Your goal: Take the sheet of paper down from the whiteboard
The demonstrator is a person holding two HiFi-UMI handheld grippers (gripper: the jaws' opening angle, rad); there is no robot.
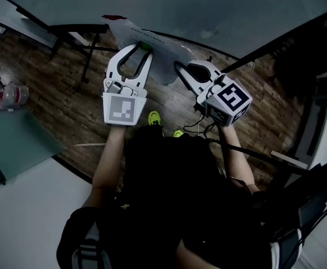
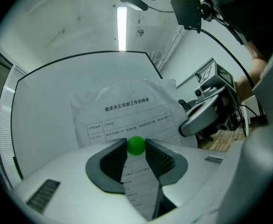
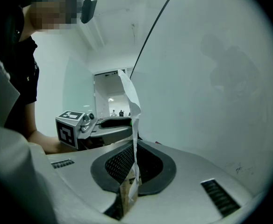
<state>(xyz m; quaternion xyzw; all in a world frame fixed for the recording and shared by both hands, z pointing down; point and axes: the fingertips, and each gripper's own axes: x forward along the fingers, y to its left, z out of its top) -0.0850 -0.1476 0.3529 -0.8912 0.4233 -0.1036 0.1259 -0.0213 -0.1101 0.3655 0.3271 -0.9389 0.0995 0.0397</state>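
Two grippers are working upper centre: right gripper (image 3: pixel 134 148) is pinching the white printed sheet of paper (image 2: pixel 127 111) edge-on, left gripper (image 1: pixel 140 50) is clasping the round green magnet (image 2: pixel 136 145) on its face, glossy whiteboard (image 2: pixel 47 111) just behind

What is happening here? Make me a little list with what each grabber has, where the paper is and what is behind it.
left gripper: jaws closed on a small green ball, likely a magnet
right gripper: jaws pinched shut on the edge of the sheet of paper
sheet of paper: printed, crumpled, held up in front of the whiteboard
paper on board: cannot tell if it touches the board
floor: wooden planks
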